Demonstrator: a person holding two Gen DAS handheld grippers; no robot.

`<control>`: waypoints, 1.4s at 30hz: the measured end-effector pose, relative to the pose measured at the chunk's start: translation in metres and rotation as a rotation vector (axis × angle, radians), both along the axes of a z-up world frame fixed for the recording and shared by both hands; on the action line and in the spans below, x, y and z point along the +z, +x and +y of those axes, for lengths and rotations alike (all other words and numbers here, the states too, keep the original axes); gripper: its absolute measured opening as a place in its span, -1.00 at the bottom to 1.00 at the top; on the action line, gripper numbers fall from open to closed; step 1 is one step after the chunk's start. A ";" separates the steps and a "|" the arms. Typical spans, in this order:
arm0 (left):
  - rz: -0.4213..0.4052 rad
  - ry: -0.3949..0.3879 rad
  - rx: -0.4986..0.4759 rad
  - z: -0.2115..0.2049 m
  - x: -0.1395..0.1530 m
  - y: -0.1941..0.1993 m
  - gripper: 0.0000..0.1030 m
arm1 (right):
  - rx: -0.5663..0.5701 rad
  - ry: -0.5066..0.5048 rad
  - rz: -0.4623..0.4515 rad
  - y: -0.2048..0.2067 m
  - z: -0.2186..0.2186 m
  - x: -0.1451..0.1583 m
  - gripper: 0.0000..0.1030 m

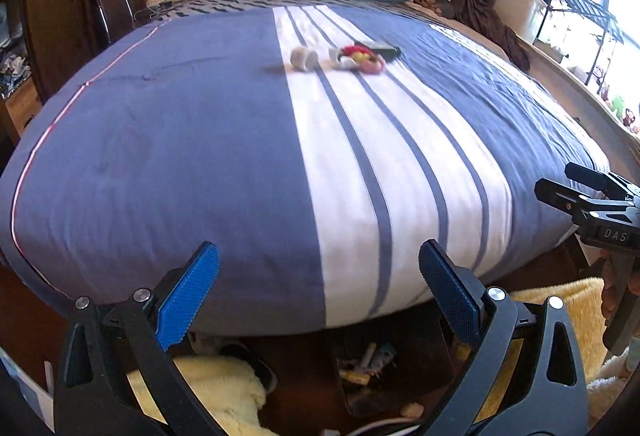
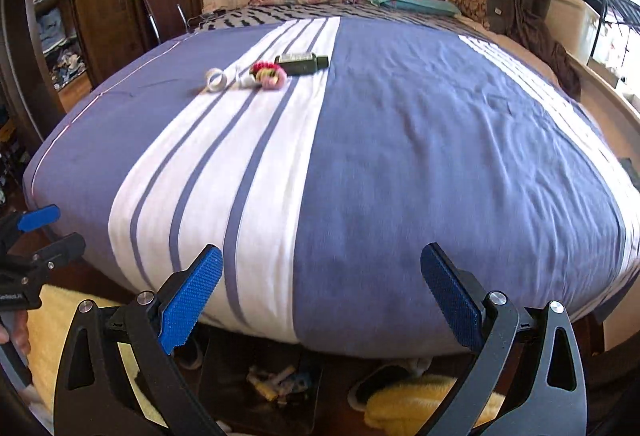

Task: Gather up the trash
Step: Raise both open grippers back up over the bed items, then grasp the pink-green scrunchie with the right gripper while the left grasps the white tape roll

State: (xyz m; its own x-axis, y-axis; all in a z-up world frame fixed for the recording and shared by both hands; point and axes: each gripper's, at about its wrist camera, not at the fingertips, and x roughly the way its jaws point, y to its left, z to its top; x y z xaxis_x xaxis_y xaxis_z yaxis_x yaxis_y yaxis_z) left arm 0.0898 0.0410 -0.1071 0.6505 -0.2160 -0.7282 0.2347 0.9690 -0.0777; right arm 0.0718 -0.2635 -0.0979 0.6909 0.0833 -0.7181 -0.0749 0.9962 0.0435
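Note:
A small heap of trash lies far out on the bed's white stripe: a white tape roll (image 1: 303, 58) (image 2: 216, 79), a pink and red wrapper bundle (image 1: 363, 59) (image 2: 268, 74), and a dark bottle (image 1: 383, 47) (image 2: 302, 62) lying on its side. My left gripper (image 1: 318, 296) stands open at the foot of the bed, well short of the heap, nothing between its blue pads. My right gripper (image 2: 320, 298) is open too, likewise empty at the bed's near edge. Each gripper shows at the edge of the other's view.
The bed (image 1: 200, 140) with a blue and white striped cover fills both views. On the floor under its near edge sit a dark bin of scraps (image 1: 366, 364) (image 2: 276, 382), yellow fluffy rugs (image 1: 224, 392) and slippers (image 2: 368, 388). Wardrobe stands left, window and curtains right.

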 end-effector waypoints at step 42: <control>0.037 0.087 0.021 -0.025 -0.002 0.233 0.84 | 0.166 0.048 0.105 0.256 0.069 -0.022 -0.07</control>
State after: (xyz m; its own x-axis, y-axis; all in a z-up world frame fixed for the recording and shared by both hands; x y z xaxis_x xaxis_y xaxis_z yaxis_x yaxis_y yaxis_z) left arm 0.3229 0.0165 -0.1093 0.6267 -0.1373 -0.7671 0.2123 0.9772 -0.0014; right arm 0.3279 -0.1950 -0.1196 0.5865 0.2258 -0.7778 -0.2307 0.9671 0.1068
